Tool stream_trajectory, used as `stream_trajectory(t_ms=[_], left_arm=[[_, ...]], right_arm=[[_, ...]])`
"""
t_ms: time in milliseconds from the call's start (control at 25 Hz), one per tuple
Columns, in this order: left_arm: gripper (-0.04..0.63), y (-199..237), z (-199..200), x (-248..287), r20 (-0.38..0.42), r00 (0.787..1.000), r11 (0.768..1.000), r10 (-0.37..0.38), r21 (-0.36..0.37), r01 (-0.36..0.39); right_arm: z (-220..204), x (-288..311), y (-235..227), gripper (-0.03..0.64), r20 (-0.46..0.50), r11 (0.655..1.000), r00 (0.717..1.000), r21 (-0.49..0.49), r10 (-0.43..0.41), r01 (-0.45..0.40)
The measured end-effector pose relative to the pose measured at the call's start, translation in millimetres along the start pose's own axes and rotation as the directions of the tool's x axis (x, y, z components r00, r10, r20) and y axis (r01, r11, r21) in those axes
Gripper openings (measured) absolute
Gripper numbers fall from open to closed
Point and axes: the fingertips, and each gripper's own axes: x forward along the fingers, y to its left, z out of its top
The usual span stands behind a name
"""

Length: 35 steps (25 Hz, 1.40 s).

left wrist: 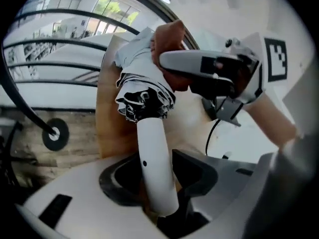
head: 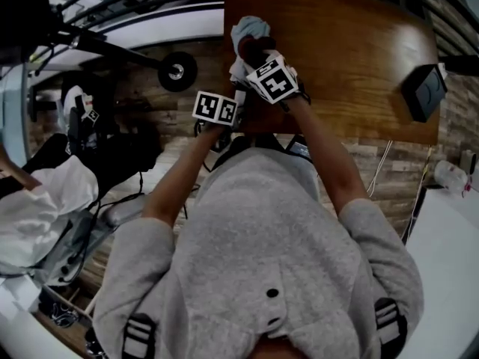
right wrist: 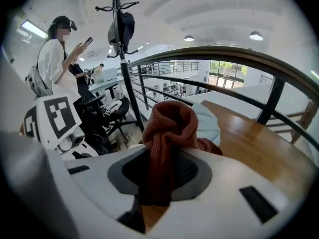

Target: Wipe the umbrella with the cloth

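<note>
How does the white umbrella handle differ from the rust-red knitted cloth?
The smooth white umbrella handle is a rigid, straight tube; the rust-red knitted cloth is soft and bunched. The handle sits in the left hand-held gripper, the cloth in the right hand-held gripper. Shared: both are clamped between jaws.

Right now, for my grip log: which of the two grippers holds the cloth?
The right gripper: its jaws are shut on the rust-red cloth, whereas the left gripper grips the white umbrella handle.

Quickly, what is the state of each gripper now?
Left gripper: closed on the umbrella's white handle.
Right gripper: closed on the red-brown cloth.
</note>
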Motion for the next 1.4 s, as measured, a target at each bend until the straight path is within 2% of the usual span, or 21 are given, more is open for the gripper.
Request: stream_trajectory(t_ms=[160,280,360,440,560,640,680,760,920,1000,1040,1080,1200,1240,1320,1400], left_arm=[[0.196,21.6,-1.6,-13.1,0.032,0.979,0.975,0.2,0.098,-0.202],[0.193,27.9,-0.5,-13.5,0.036,0.966,0.95,0.257,0.174,-0.26],[0.169,22.0,0.9,-11.5,0.018,0.974,0.954,0.227,0.198,-0.226],[0.169,8.8,3.6,-12.4,0.036,0.987,0.975,0.159,0.15,-0.163],[0.17,-17.3,7.6,-8.6,0.061,0.997,0.995,0.049,0.08,-0.053],[0.17,-33.0,3.8,1.9,0.044,0.998,0.999,-0.037,0.023,0.036],[0.169,-35.0,1.8,5.9,0.044,0.997,0.998,-0.056,-0.004,0.056],[0.163,-24.3,-1.6,8.9,0.049,0.998,0.999,-0.026,-0.023,0.027],[0.152,2.8,-4.6,2.6,0.064,0.994,0.995,0.094,0.008,-0.095],[0.137,5.8,-2.4,0.6,0.087,0.991,0.995,0.104,-0.01,-0.103],[0.132,6.5,-1.6,0.3,0.101,0.991,0.995,0.093,-0.031,-0.09],[0.13,7.0,-1.2,0.2,0.111,0.991,0.996,0.077,-0.05,-0.072],[0.13,7.2,-1.8,3.1,0.119,0.992,0.996,0.047,-0.081,-0.038],[0.13,7.1,-2.3,4.3,0.121,0.992,0.996,0.047,-0.082,-0.037],[0.13,9.5,-1.8,3.8,0.125,0.991,0.996,0.054,-0.078,-0.045],[0.13,12.6,0.0,0.6,0.127,0.99,0.996,0.054,-0.08,-0.044]], right_arm=[[2.2,9.0,4.9,0.1,-0.032,0.999,0.999,-0.028,0.02,-0.021],[6.8,8.4,6.0,0.1,-0.025,0.999,0.999,-0.043,0.027,-0.028],[12.3,4.5,7.3,0.101,-0.013,0.997,1.0,-0.078,0.025,-0.026],[15.6,0.3,9.9,0.1,-0.005,0.993,1.0,-0.118,0.023,-0.023],[16.8,-6.9,8.3,0.101,-0.001,0.989,1.0,-0.151,0.008,-0.008],[13.7,-8.9,7.7,0.101,-0.003,0.99,1.0,-0.142,0.013,-0.014],[10.8,-8.3,8.5,0.101,-0.008,0.99,1.0,-0.138,0.018,-0.019],[4.7,-4.3,9.2,0.101,-0.017,0.993,0.999,-0.115,0.034,-0.036],[4.0,4.5,12.6,0.1,-0.008,0.998,0.999,-0.029,0.052,-0.052],[8.1,6.4,23.6,0.1,-0.006,0.996,0.997,-0.037,0.078,-0.078],[7.3,6.6,35.6,0.1,-0.017,0.991,0.992,-0.043,0.129,-0.129],[4.0,6.3,51.8,0.1,-0.036,0.977,0.978,-0.052,0.203,-0.205],[-13.9,0.7,96.1,0.1,-0.097,0.9,0.906,-0.112,0.411,-0.421],[-19.2,-1.3,100.4,0.101,-0.105,0.881,0.889,-0.124,0.446,-0.457],[-20.4,-3.3,91.1,0.101,-0.086,0.87,0.874,-0.09,0.479,-0.485],[-12.4,-4.3,61.0,0.101,-0.037,0.891,0.89,-0.015,0.454,-0.454]])
